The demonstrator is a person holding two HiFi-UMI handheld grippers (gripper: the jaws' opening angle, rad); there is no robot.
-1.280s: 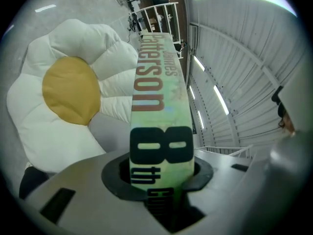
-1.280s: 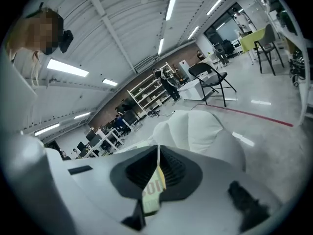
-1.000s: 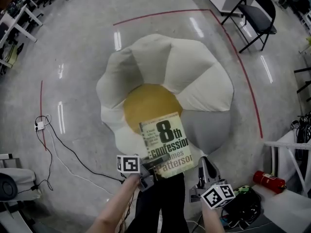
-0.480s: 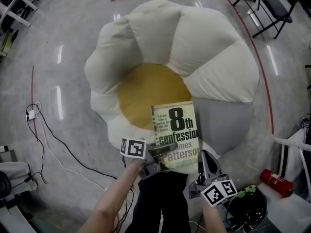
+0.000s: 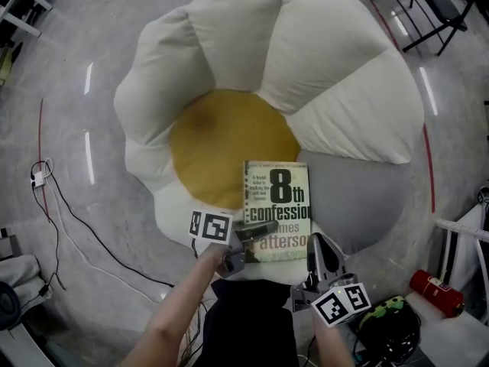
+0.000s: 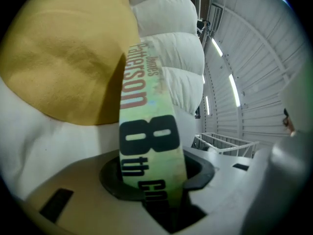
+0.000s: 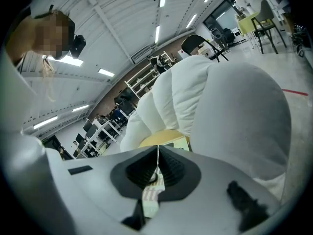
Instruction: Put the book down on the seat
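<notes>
Left tool [image 5: 256, 237], jaws just easing apart, holds the cover-up book [image 5: 279, 196], long axis pointing away over the seat [image 5: 221, 132].

book [image 5: 276, 205]: pale green, black and red lettering | seat [image 5: 229, 37]: white petals, yellow centre, one grey petal

There was one pale green paperback book [image 5: 277, 205] and one flower-shaped fabric beanbag seat [image 5: 229, 128] with white petals, one grey petal and one yellow centre. Two grey hand-held grippers showed at the near edge: the left gripper [image 5: 244, 241], whose jaws had just been opening with the book between them, and the right gripper [image 5: 322, 249]. One red fire extinguisher [image 5: 435, 293] lay at the near right.
</notes>
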